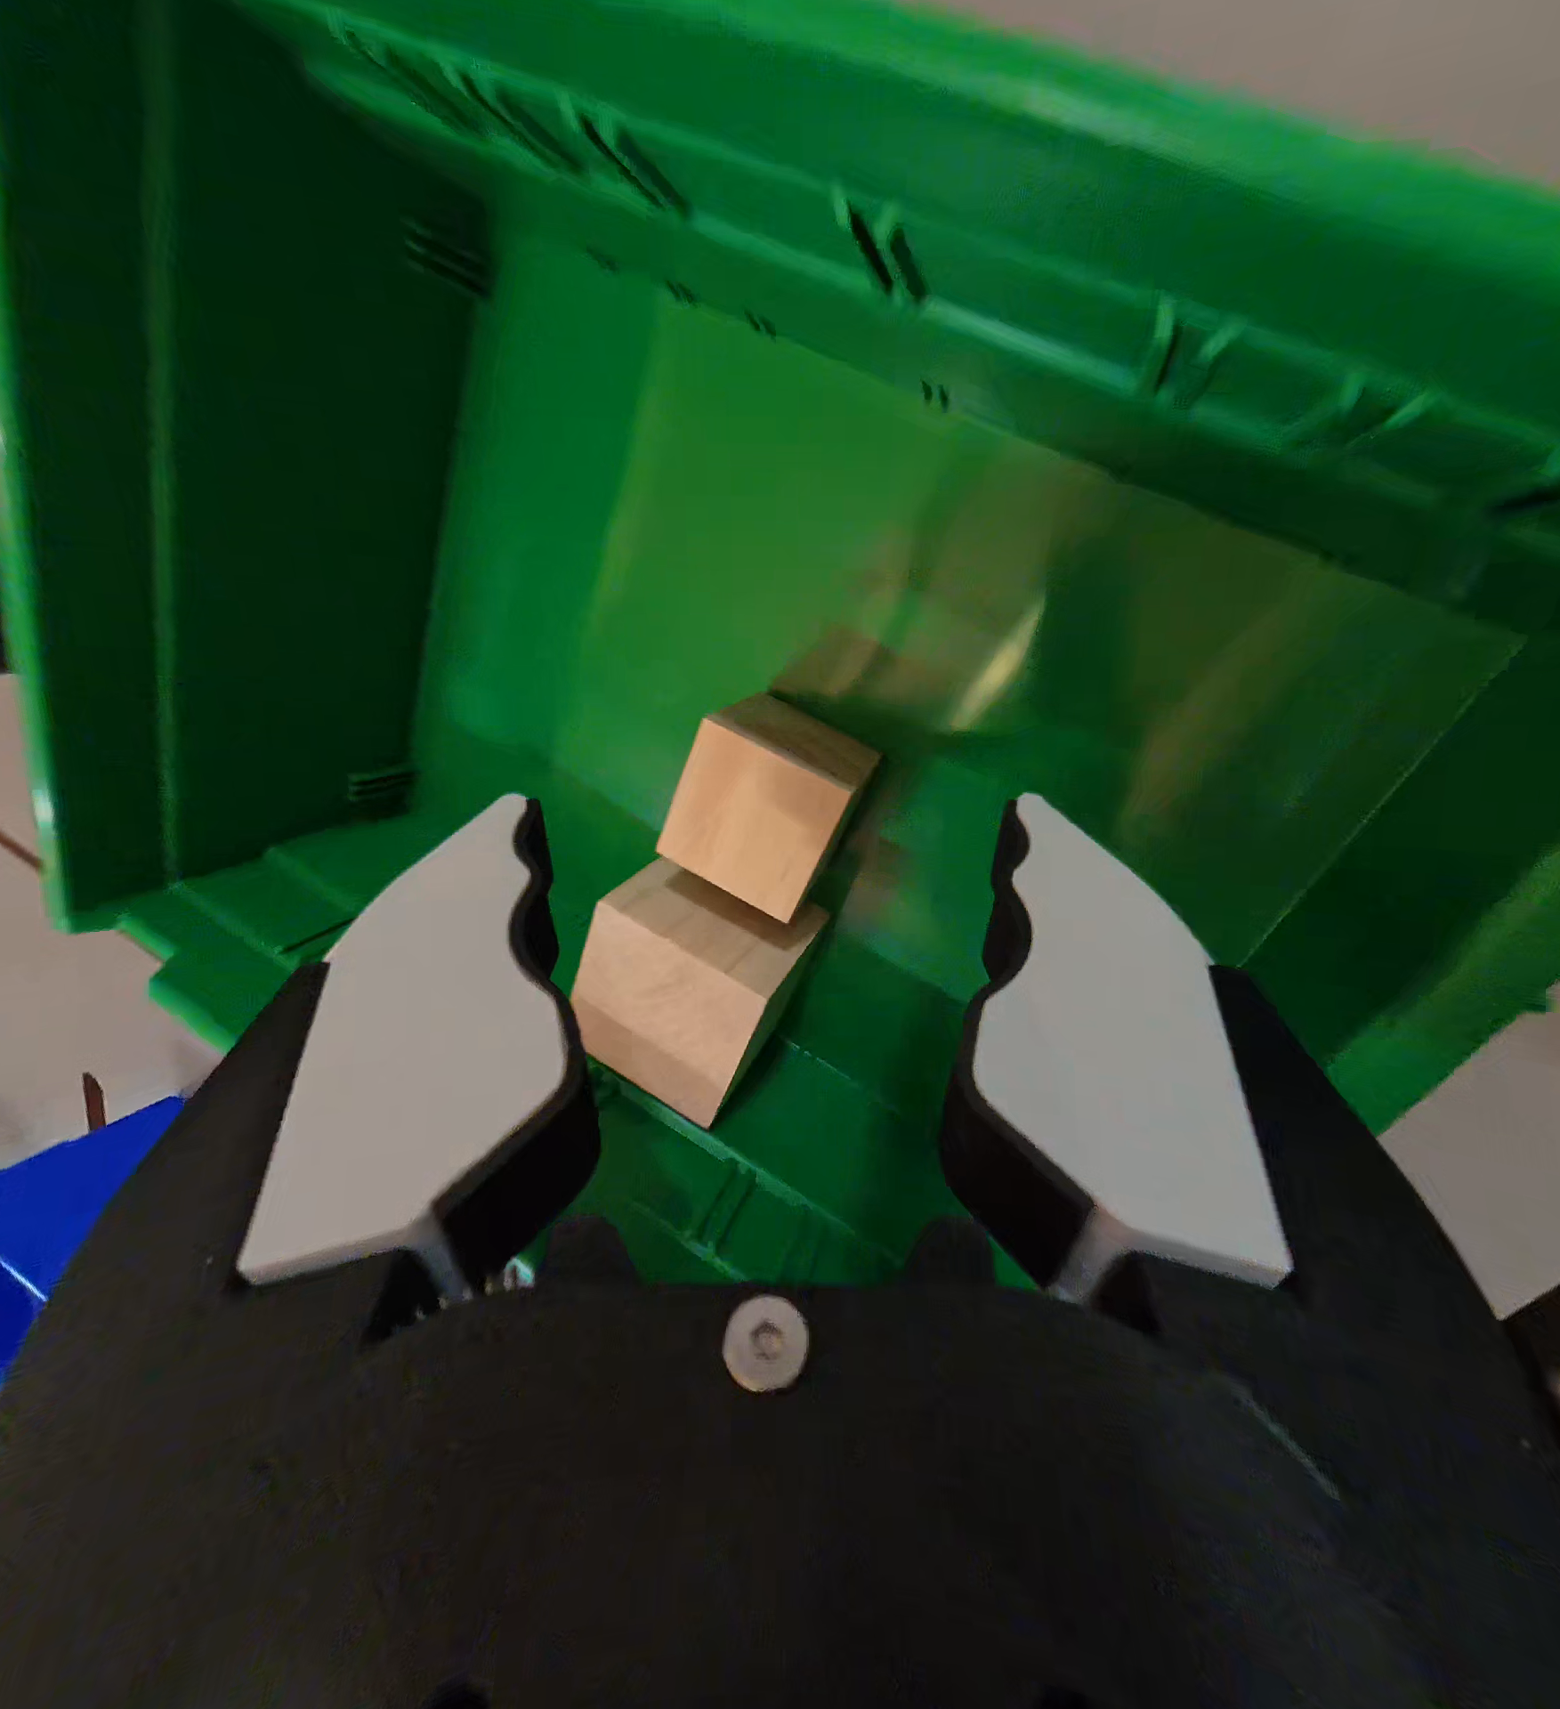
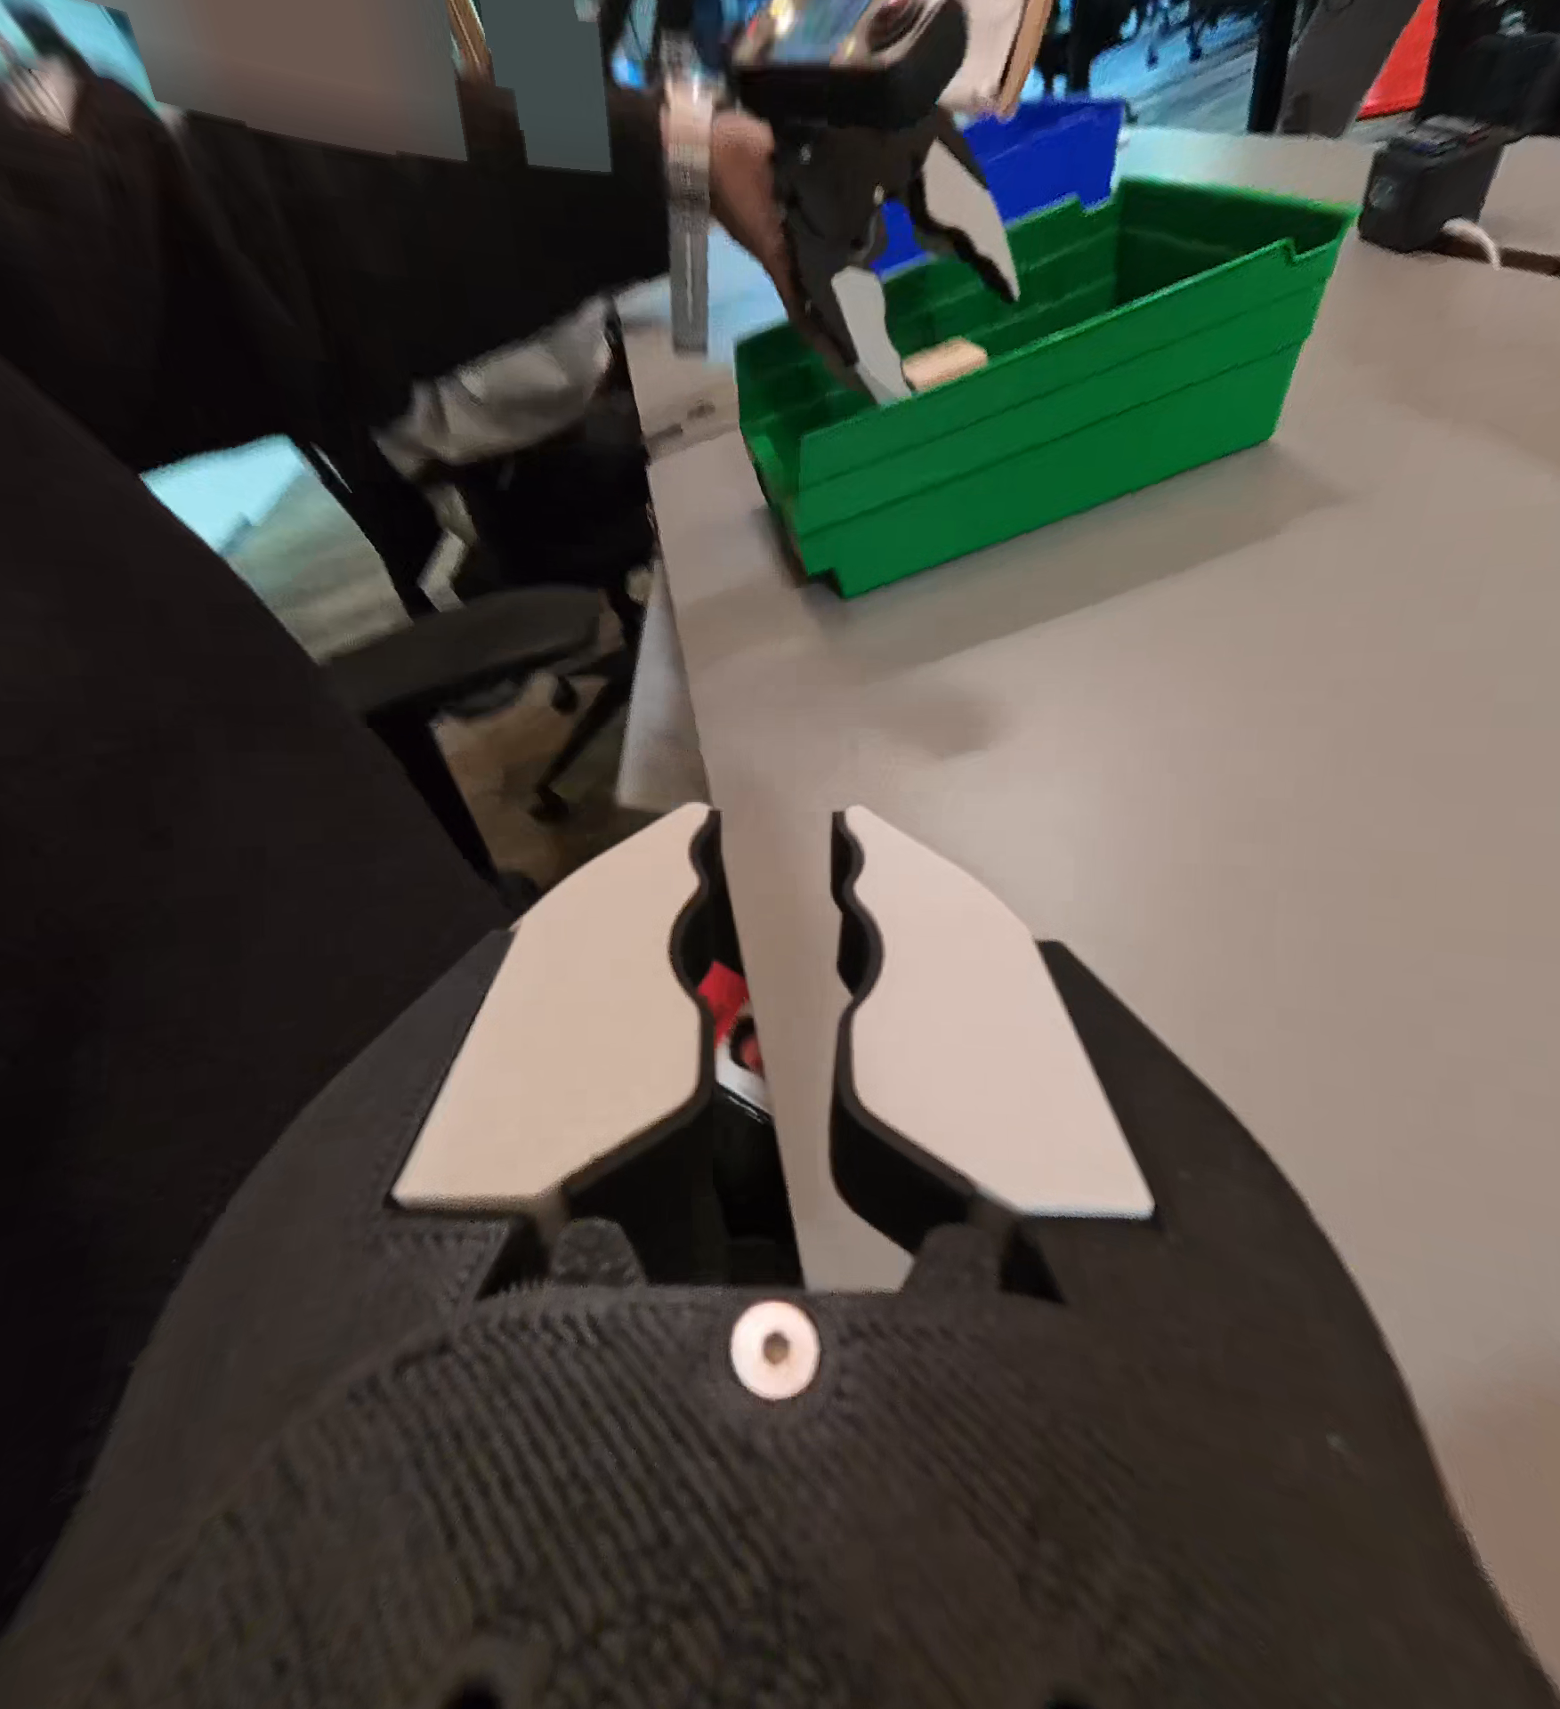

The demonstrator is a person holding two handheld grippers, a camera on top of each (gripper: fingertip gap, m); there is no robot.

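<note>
The left gripper (image 1: 771,888) is held wide apart over two pale wooden cubes (image 1: 762,805) — stacked in the green plastic bin (image 1: 295,462) on the grey tabletop (image 2: 1220,740). The right gripper (image 2: 774,832) is kept nearly closed, empty, at the tabletop's near edge.

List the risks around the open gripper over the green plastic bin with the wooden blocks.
The left gripper hangs open over two pale wooden blocks stacked askew in the green plastic bin; closing might knock the upper block off. Its fingers could also catch the ribbed bin wall. The picture is blurred, so aim may be off.
</note>
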